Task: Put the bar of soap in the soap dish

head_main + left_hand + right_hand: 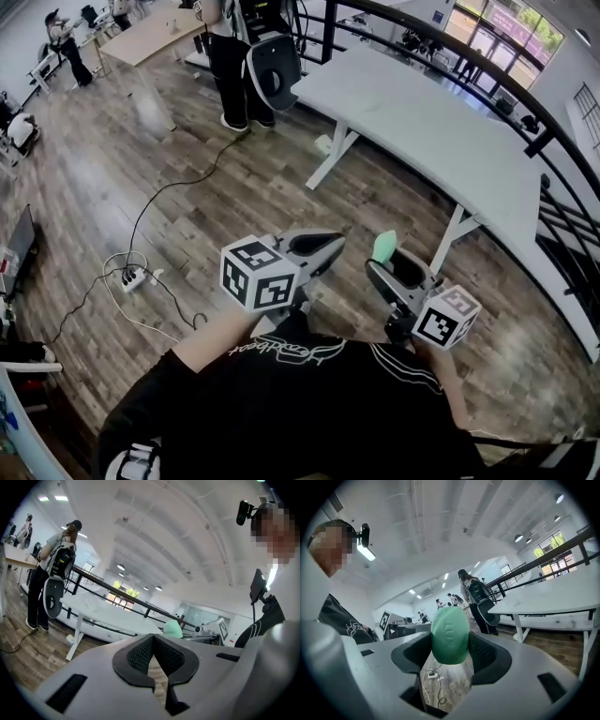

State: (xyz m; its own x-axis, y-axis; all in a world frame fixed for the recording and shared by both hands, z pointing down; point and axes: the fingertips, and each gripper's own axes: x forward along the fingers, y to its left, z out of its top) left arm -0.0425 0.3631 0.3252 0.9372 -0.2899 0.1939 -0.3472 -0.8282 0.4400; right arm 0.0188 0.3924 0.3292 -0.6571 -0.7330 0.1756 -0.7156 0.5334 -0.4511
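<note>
The green oval bar of soap (450,634) stands upright between the pads of my right gripper (450,641), which is shut on it. From the head view the soap (383,247) pokes out of the right gripper (386,258), held up close to my chest. The left gripper (323,249) hangs beside it, its jaws closed together with nothing between them. In the left gripper view the pads of the left gripper (153,640) meet, and the soap (173,629) shows just beyond them. No soap dish is in any view.
A long white table (441,122) stands ahead to the right, with a black railing (562,141) behind it. A person (230,56) stands by a black chair (274,66). A power strip (134,277) with cables lies on the wood floor at left.
</note>
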